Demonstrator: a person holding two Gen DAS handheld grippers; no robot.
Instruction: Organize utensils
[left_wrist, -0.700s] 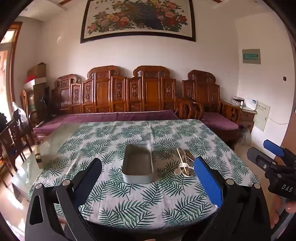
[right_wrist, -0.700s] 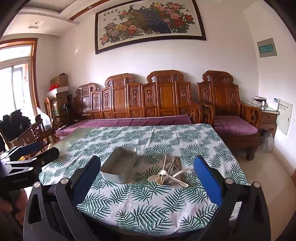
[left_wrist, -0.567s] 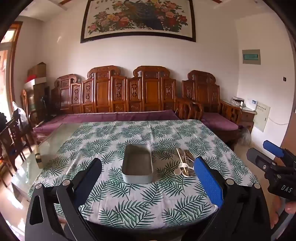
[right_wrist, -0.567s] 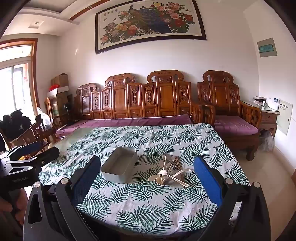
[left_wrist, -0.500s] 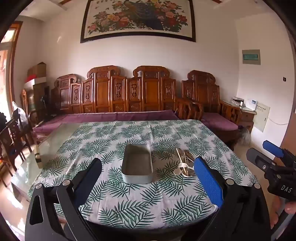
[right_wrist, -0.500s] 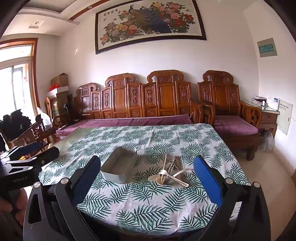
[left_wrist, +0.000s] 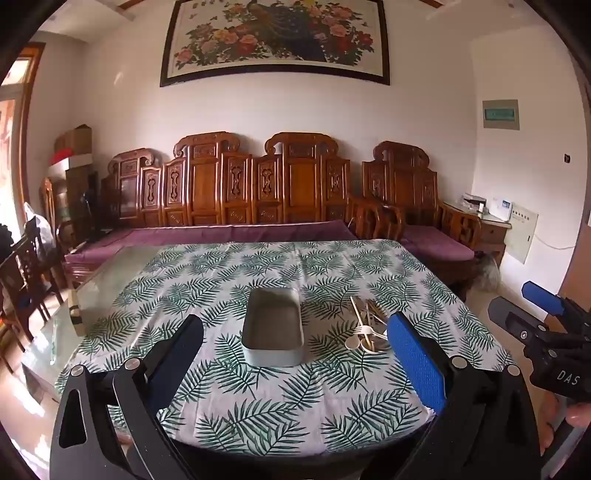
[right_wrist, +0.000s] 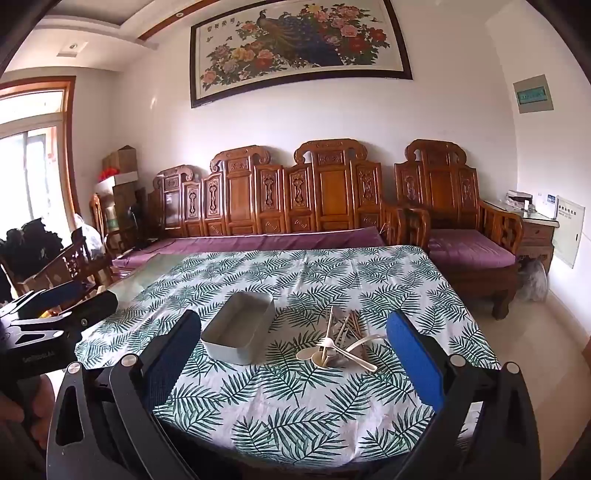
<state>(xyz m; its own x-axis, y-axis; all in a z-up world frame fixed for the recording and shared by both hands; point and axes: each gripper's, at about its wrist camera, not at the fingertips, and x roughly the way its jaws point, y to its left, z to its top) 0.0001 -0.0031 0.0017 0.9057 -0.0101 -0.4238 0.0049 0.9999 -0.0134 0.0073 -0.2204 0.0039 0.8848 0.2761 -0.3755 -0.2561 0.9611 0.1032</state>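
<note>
The task stands at its start: the utensils (right_wrist: 341, 343) lie heaped just beside the empty tray (right_wrist: 240, 334). Left gripper (left_wrist: 295, 347) and right gripper (right_wrist: 295, 343) hover with jaws spread wide — nothing gripped. The likely next move — lowering the right gripper onto one utensil.

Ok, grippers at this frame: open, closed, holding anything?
Left gripper: open, holding nothing.
Right gripper: open, holding nothing.

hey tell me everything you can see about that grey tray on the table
The grey tray is a shallow rectangular container with rounded corners and low upright walls, matte, metal or plastic by its look. It looks empty inside. It sits flat on the leaf-print tablecloth, near the table's middle, long side running away from the left wrist camera. The pile of utensils lies on the cloth to its right, apart from it. Nothing touches the tray but the cloth; both grippers are short of it.
</note>
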